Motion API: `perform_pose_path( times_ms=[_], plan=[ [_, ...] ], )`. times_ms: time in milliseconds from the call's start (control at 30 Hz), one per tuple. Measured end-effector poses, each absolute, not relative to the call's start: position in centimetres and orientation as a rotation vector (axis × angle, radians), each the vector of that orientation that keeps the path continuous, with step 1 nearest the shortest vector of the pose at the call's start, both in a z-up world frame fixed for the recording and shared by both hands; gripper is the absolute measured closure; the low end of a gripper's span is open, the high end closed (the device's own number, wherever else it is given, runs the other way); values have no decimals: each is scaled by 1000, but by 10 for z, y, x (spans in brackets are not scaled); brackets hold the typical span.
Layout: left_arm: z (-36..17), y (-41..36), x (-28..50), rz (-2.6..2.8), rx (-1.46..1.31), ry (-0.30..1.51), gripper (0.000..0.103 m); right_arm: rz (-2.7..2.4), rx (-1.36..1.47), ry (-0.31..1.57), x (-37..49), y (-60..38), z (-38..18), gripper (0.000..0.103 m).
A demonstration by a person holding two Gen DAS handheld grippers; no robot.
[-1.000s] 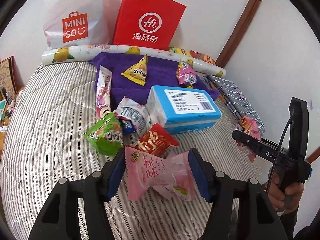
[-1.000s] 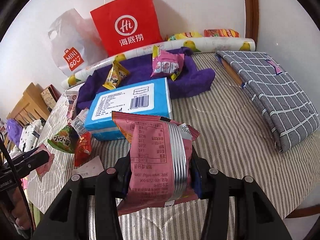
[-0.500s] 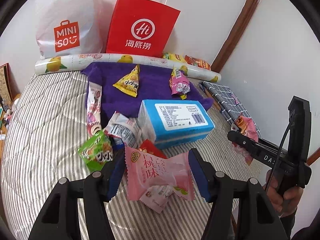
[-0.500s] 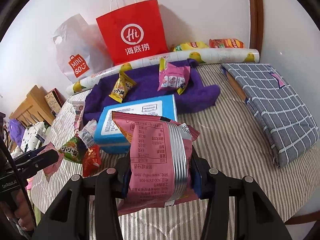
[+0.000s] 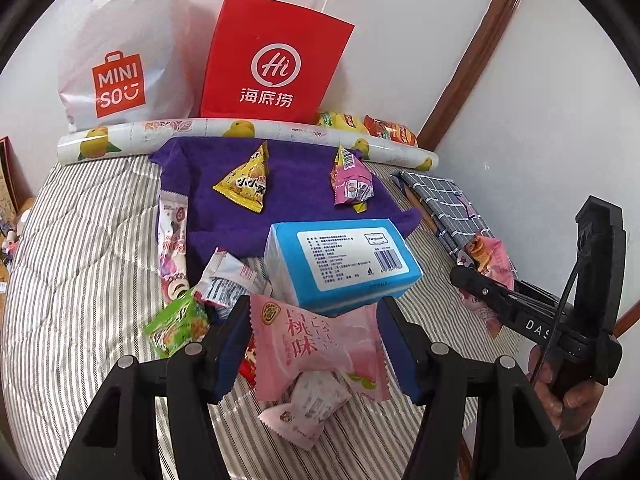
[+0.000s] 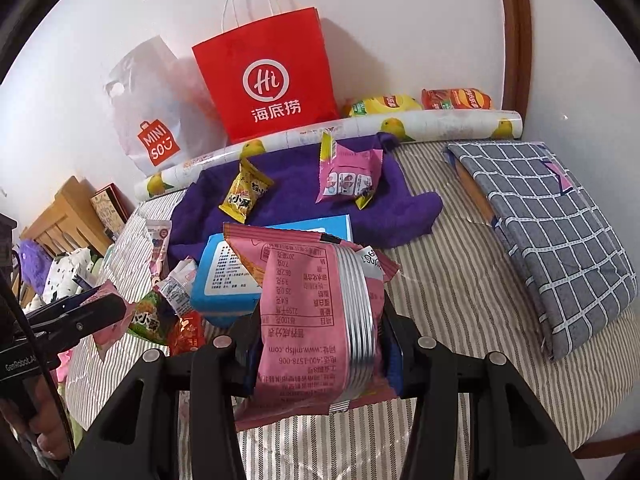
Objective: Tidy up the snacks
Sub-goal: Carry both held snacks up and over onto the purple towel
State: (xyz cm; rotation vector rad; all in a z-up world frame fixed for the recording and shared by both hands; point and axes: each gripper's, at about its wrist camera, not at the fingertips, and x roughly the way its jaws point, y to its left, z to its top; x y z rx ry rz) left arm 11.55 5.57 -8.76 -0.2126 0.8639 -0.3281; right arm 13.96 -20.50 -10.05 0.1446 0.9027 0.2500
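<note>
Pink peach-flavour snack packet [image 5: 320, 344] is clamped in the left tool [image 5: 316, 348], above the striped bed [image 5: 80, 248]. The right tool [image 6: 320, 344] grips a darker pink packet [image 6: 316, 312] above the blue box [image 6: 224, 276].

Standing at twelve o'clock against the wall: red Haidilao paper bag [image 5: 276, 60]; leaning at eleven: white Miniso plastic bag [image 5: 124, 48]; lying at three: grey checked cloth [image 6: 552, 224].
</note>
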Motion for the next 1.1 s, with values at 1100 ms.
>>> perform_pose_path(
  times_ms=[1100],
  plan=[
    [-55,36,239,-285,-150,838,42,319,92,837,258,-179,-71,56]
  ],
)
